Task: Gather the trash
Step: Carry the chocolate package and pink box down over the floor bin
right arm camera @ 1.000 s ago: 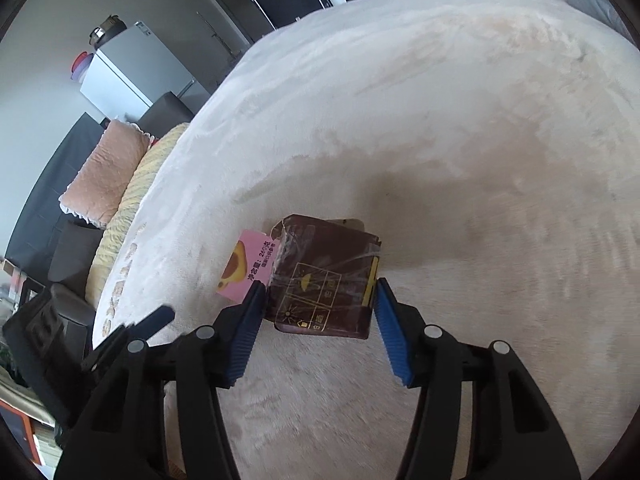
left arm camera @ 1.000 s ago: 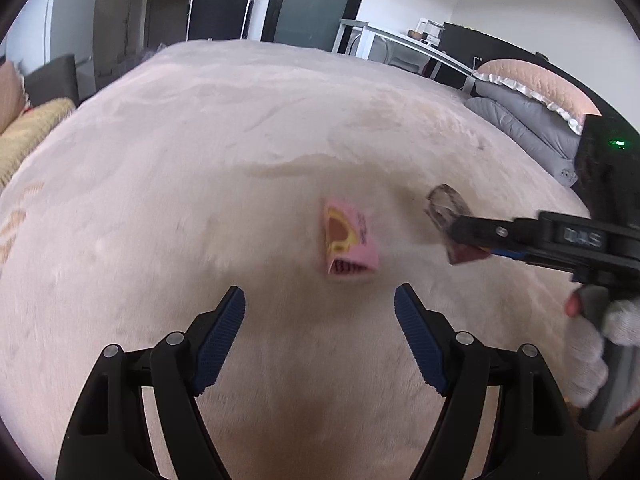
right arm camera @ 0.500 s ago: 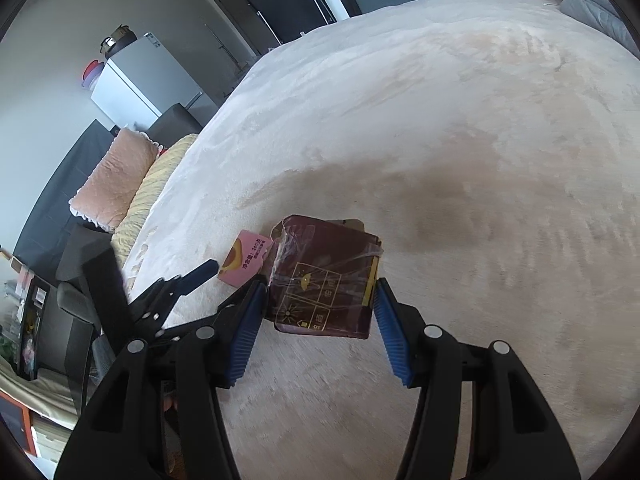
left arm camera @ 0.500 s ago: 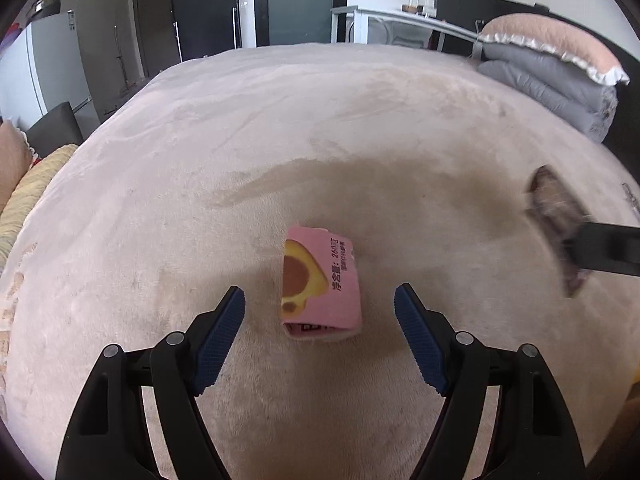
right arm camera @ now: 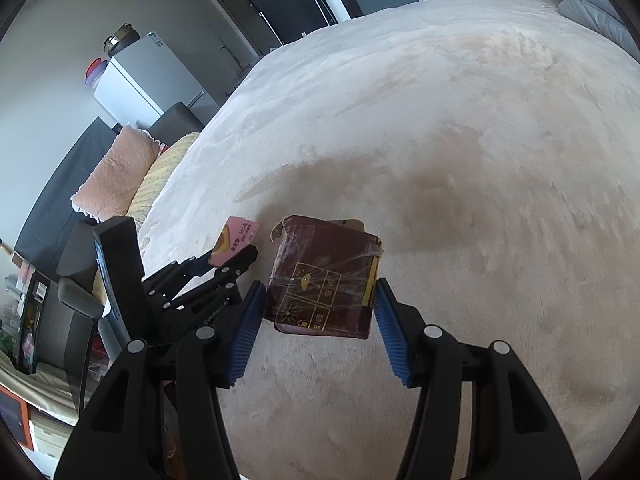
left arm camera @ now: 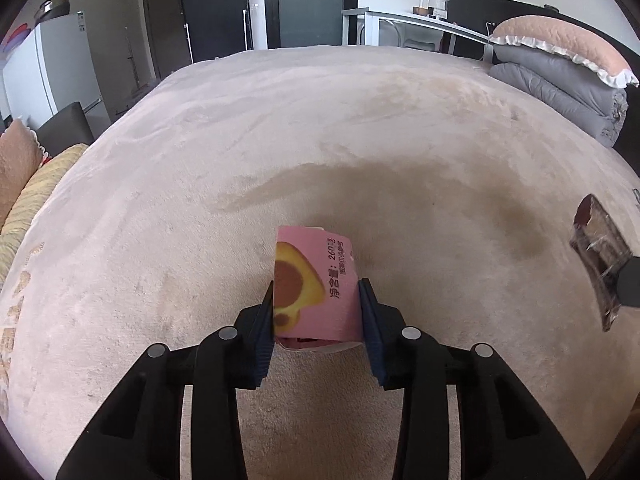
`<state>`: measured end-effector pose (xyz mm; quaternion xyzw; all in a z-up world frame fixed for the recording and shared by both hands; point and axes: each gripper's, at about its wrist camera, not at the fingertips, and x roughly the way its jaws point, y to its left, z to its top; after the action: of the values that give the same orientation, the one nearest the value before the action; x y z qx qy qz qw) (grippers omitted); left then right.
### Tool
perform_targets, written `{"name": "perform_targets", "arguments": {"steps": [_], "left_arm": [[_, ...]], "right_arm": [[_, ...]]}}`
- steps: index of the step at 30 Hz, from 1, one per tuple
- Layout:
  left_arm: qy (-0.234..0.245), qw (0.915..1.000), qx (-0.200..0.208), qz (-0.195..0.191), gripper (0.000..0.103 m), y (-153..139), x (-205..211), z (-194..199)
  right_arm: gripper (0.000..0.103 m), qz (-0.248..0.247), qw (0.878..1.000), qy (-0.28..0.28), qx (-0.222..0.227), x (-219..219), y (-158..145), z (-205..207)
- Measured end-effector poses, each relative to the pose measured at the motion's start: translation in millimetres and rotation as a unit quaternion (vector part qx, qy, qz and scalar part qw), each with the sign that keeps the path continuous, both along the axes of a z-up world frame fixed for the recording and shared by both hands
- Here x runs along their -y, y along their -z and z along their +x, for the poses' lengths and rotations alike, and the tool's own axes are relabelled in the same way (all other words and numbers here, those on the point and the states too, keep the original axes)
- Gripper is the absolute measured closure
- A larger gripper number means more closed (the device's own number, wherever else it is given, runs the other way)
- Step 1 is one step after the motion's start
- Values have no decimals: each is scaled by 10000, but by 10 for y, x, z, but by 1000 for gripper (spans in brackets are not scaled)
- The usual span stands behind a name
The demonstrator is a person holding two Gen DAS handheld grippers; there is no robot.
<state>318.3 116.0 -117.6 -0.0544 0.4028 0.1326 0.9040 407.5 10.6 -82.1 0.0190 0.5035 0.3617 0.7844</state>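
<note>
Since a second ago the left tongs have moved in over the pink carton and are closing, pads touching both its sides; it sits mid-bed on the beige blanket. Right tongs are clenched on the dark red wrapped box, held to the carton's right. Progress: both trash pieces gripped, disposal left. No bin visible. Carton's underside is hidden, so can't tell whether it's off the blanket.

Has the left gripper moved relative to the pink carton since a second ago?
Yes. The left gripper advanced over the beige blanket to the pink carton; its jaws are closing on it.
</note>
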Motion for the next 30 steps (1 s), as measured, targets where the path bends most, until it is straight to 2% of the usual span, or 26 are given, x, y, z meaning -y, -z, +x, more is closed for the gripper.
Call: {"name": "perform_targets", "arguments": {"steps": [15, 20, 30], "left_arm": [[176, 9991, 378, -84, 66, -457, 278, -595], [268, 9981, 451, -337, 66, -588, 403, -887], [467, 9958, 595, -518, 66, -836, 750, -1486]], "right_arm": [[48, -58, 9997, 113, 195, 198, -193, -435], [48, -88, 9996, 152, 236, 318, -289, -653], [48, -80, 9992, 140, 377, 567, -508, -1145]]}}
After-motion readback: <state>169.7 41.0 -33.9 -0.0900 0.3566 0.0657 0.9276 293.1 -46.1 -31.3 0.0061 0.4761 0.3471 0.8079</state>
